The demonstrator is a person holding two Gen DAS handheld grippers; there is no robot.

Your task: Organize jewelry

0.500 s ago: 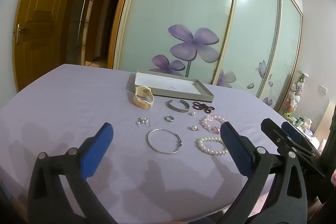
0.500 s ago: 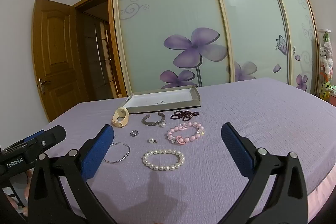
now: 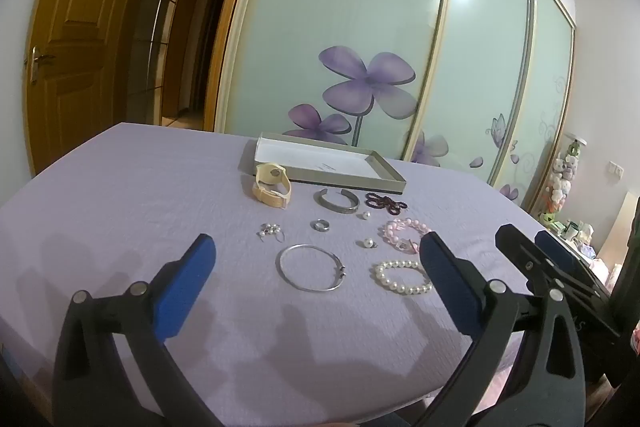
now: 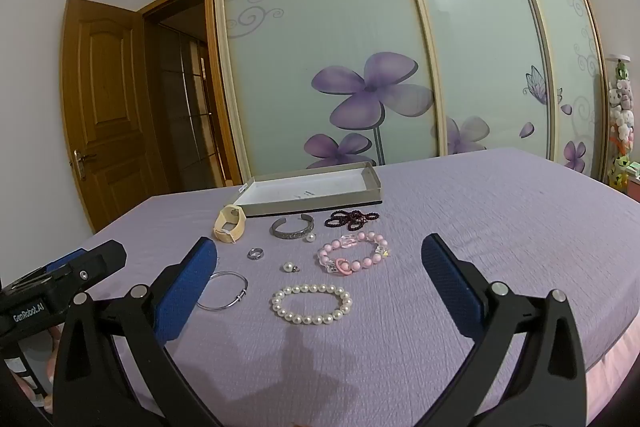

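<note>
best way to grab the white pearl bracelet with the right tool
The white pearl bracelet lies flat as an open loop. Probably come straight down with the right tool and pinch the bead strand on its near side, one finger inside the loop, one outside.

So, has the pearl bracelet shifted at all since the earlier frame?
No. The pearl bracelet lies at the same spot, with the same gap from the grey box.
</note>
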